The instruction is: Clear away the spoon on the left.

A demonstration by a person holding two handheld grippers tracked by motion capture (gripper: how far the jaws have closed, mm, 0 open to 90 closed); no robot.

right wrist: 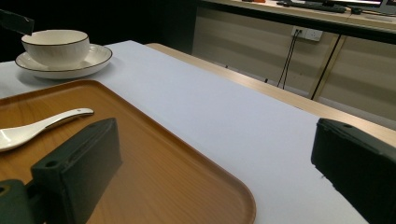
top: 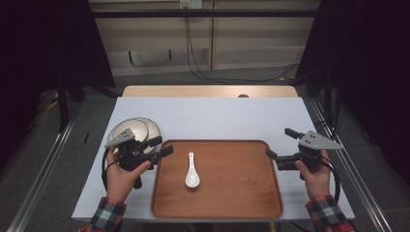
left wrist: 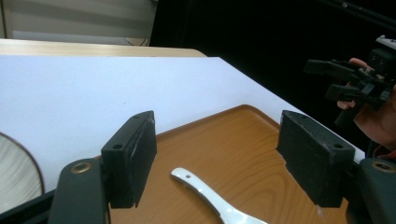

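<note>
1. spoon point(top: 192, 175), white ceramic, lies alone on the left part of a wooden tray point(top: 241, 203), handle pointing away from the person, bowl end nearest them.
2. left gripper point(top: 163, 146) hovers at the tray's left edge, just beside the spoon; its jaws stand wide apart with nothing between the pads point(left wrist: 135, 158), the spoon's handle lying below them.
3. right gripper point(top: 281, 142) hovers at the tray's right edge, well apart from the spoon, jaws wide open and holding nothing.
4. bowl point(right wrist: 56, 45) sits on a plate point(right wrist: 95, 58) on the white table point(top: 217, 116), just beyond the tray's left corner, behind the left gripper.
</note>
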